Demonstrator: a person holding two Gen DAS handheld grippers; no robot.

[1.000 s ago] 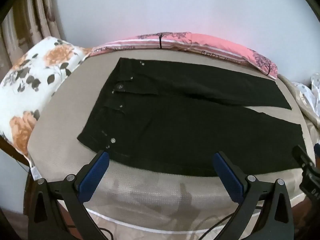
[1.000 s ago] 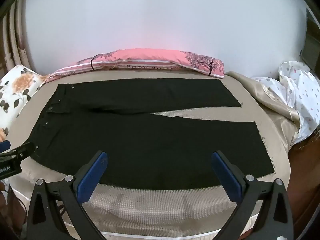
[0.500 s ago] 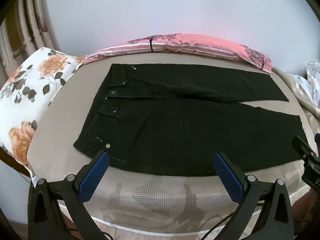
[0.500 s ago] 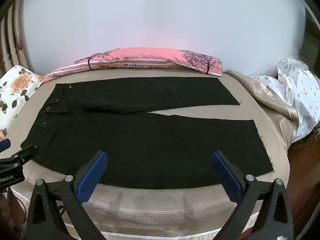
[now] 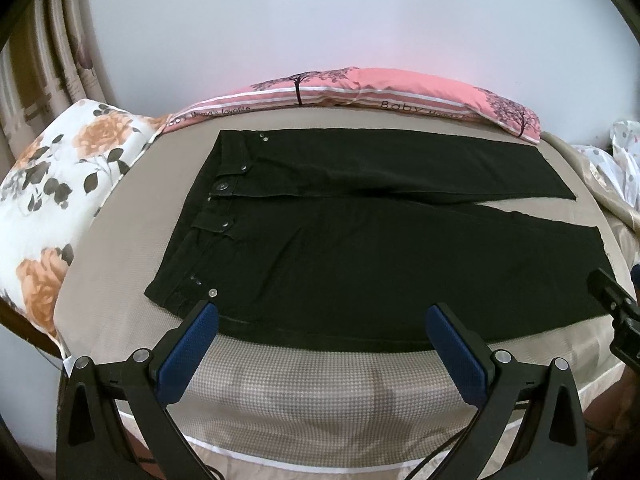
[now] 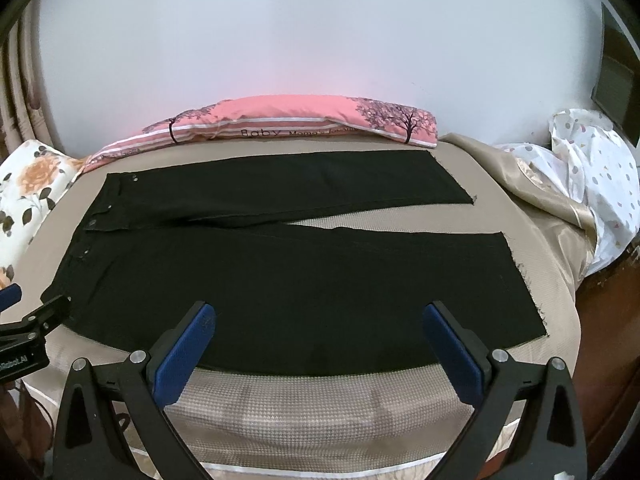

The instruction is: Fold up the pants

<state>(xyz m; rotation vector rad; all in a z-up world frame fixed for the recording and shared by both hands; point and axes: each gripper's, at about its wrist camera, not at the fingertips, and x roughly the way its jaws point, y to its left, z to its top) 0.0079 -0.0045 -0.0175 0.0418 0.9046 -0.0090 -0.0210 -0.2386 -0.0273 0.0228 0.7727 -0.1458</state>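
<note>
Left wrist view: one pair of black pants lies flat and unfolded on the bed, waistband at 9 o'clock, two legs splayed toward 3 o'clock. No fold is made yet, so by my judgement the whole task remains. The left tool hangs at the near edge at 6 o'clock, its jaws wide apart and empty. One floral pillow sits at 9 o'clock, one pink bolster at 12.

Right wrist view: the same single pair of pants spreads across the bed, hems at 3 o'clock. The right tool is likewise spread wide, holding nothing. One spotted sheet is bunched at 2 o'clock.
</note>
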